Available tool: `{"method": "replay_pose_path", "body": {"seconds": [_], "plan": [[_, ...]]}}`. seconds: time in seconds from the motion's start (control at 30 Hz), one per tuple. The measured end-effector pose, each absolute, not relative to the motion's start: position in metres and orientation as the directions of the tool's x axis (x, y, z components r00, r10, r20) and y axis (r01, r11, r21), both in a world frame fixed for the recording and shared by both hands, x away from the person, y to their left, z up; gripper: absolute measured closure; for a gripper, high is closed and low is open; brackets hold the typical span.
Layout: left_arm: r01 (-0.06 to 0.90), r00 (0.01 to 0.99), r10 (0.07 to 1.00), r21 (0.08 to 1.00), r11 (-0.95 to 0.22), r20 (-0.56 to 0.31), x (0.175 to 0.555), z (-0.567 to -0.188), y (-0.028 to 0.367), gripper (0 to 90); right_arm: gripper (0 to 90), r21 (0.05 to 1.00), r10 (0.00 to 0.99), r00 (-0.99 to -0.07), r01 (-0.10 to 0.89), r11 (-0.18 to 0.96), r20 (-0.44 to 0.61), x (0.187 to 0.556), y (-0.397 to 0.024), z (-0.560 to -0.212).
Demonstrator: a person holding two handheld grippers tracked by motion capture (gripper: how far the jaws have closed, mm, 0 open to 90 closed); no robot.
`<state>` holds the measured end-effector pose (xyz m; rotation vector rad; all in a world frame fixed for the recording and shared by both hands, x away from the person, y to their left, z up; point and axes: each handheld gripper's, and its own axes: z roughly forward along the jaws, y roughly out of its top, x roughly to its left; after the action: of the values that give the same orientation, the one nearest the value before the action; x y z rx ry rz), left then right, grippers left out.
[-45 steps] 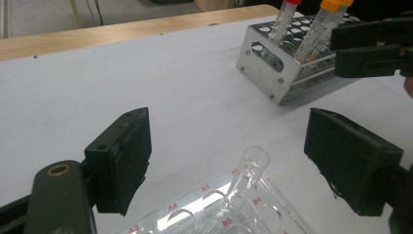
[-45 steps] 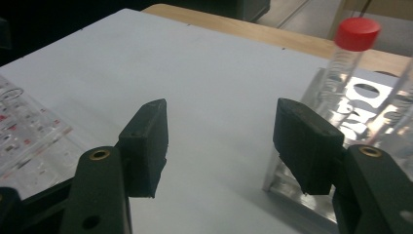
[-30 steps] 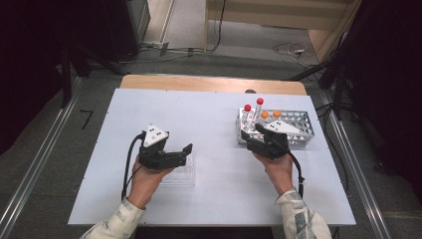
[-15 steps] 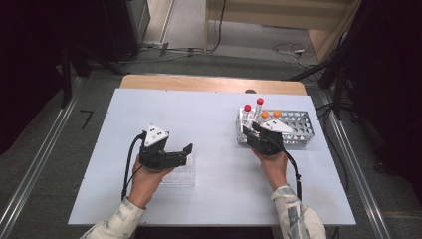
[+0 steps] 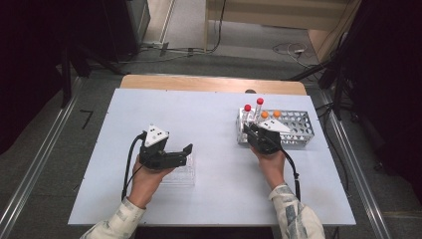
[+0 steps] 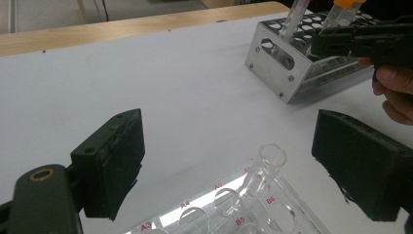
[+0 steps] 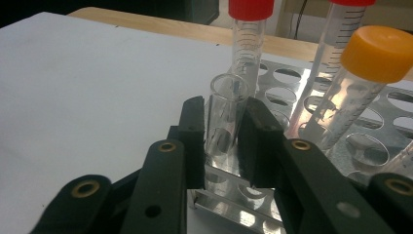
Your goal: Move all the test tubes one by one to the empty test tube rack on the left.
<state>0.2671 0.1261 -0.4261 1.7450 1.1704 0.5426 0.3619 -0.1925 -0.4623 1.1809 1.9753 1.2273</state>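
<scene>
While my left gripper point(image 5: 185, 152) hangs wide open over the clear plastic rack point(image 6: 229, 207) and its one leaning glass tube point(image 6: 263, 168), touching nothing, bare white table point(image 5: 209, 119) spreads between my hands. At the metal rack's point(image 5: 298, 130) near-left corner, my right gripper point(image 7: 221, 136) has just closed on an uncapped clear tube point(image 7: 225, 114) standing beside capped tubes point(image 7: 248, 44).

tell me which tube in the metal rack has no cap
The clear tube at the near corner of the metal rack, clamped by the right gripper. Its mouth is open; the other tubes wear red or orange caps.
</scene>
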Motion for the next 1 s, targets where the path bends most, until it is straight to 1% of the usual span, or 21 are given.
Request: {"method": "replay_pose_path", "body": {"seconds": [0.3, 0.5, 0.73, 0.87, 1.0], "plan": [[0.471, 0.446, 0.885, 0.875, -0.107, -0.133, 0.267, -0.426, 0.126, 12.7, 72.9, 0.903, 0.878, -0.478, 0.384, 0.194, 0.015, 0.361, -0.194, -0.457], [0.466, 0.442, 0.887, 0.879, -0.100, -0.134, 0.267, -0.425, 0.127, 12.7, 73.1, 0.923, 0.882, -0.471, 0.343, 0.174, 0.008, 0.354, -0.197, -0.434], [0.465, 0.442, 0.886, 0.880, -0.095, -0.138, 0.267, -0.425, 0.127, 12.7, 73.3, 0.944, 0.885, -0.465, 0.305, 0.130, 0.028, 0.342, -0.204, -0.406], [0.465, 0.444, 0.885, 0.880, -0.094, -0.140, 0.267, -0.425, 0.127, 12.7, 73.3, 0.948, 0.877, -0.479, 0.293, 0.126, 0.031, 0.338, -0.204, -0.399], [0.463, 0.445, 0.884, 0.882, -0.092, -0.142, 0.267, -0.424, 0.127, 12.8, 73.2, 0.943, 0.865, -0.501, 0.302, 0.140, 0.032, 0.336, -0.198, -0.400]]}}
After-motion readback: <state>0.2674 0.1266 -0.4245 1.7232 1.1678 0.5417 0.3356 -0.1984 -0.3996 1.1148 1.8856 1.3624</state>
